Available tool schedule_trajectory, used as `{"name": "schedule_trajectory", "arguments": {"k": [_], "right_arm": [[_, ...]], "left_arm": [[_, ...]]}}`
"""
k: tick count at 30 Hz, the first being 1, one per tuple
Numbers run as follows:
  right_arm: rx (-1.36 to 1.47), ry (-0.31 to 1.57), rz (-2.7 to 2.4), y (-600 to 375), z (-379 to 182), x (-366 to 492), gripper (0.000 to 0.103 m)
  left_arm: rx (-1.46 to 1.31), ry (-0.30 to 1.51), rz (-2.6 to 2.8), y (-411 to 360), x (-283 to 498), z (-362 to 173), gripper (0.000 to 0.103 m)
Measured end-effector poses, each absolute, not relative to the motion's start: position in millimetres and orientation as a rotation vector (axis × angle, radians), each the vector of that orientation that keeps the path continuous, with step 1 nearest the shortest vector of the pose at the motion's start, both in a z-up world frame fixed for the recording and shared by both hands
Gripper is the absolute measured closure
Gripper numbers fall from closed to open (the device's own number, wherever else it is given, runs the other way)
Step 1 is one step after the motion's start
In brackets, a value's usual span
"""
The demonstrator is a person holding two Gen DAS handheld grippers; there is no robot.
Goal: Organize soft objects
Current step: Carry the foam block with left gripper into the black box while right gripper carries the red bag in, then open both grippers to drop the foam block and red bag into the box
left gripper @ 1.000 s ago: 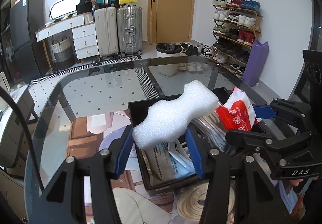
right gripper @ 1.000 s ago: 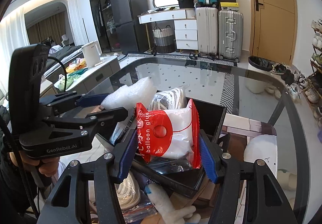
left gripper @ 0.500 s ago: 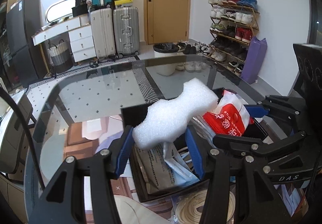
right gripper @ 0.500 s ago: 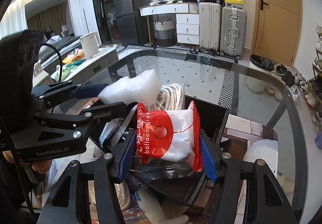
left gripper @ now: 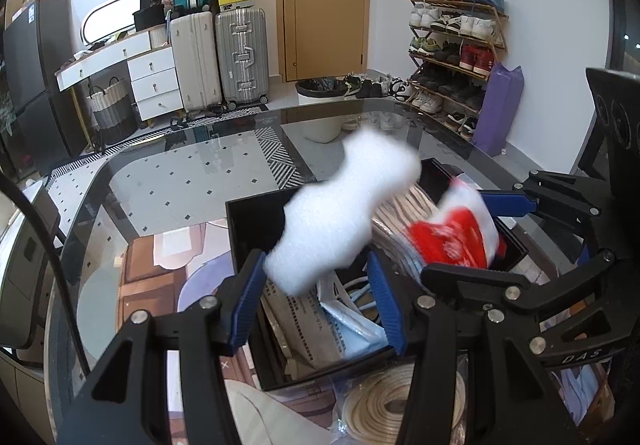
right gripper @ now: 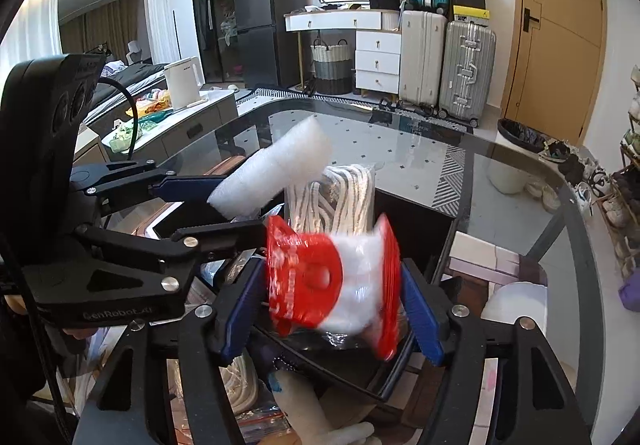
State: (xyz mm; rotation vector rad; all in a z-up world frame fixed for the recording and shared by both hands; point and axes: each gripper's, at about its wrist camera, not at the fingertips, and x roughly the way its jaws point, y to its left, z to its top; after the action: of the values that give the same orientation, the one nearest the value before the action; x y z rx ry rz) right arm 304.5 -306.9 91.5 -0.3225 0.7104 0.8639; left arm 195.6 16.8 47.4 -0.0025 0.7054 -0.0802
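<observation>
A: Your left gripper (left gripper: pixel 316 273) is pinching the lower end of the white foam piece (left gripper: pixel 344 213). Both blue pads press into it, and the rest of it sticks up and away from you, tilted to the right. It looks smeared in your left wrist view.

B: And your right gripper (right gripper: pixel 332 277): its jaws have just been opening. The red-and-white packet (right gripper: pixel 332 281) sits between the blue pads, blurred, and I see a sliver of space on its left side, so the pads look spread rather than pressing.

A: Where do you have both things?

B: Over the black box (left gripper: pixel 256 229) on the glass table (left gripper: pixel 180 181). You hold the foam above the box's near left part. The packet is at the box's near edge in your right view, low over the rim.

A: The box has things in it under your tools. A bagged bundle of white rope (right gripper: pixel 344 193) stands upright just behind the packet, and flat printed packets (left gripper: pixel 304 329) lie under the foam.

B: Your two grippers are close, side by side. From the right camera, the left one reaches in from the left with the foam just above and left of the rope. Whether foam and rope touch, I cannot tell
</observation>
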Motion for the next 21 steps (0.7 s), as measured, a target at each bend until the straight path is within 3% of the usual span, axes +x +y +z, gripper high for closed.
{"name": "schedule_trajectory", "arguments": {"k": [4, 11, 21], "right_arm": [[-0.304, 0.683, 0.858, -316, 98, 301, 0.025], [-0.216, 0.66, 0.804, -344, 105, 292, 0.006], [-0.098, 0.716, 0.74, -380, 93, 276, 0.001]], "left_arm": [[-0.014, 0.7, -0.081, 18, 192, 51, 0.049], [0.02, 0.662, -0.081, 12, 175, 55, 0.016], [-0.041, 0.668, -0.075, 24, 143, 48, 0.009]]}}
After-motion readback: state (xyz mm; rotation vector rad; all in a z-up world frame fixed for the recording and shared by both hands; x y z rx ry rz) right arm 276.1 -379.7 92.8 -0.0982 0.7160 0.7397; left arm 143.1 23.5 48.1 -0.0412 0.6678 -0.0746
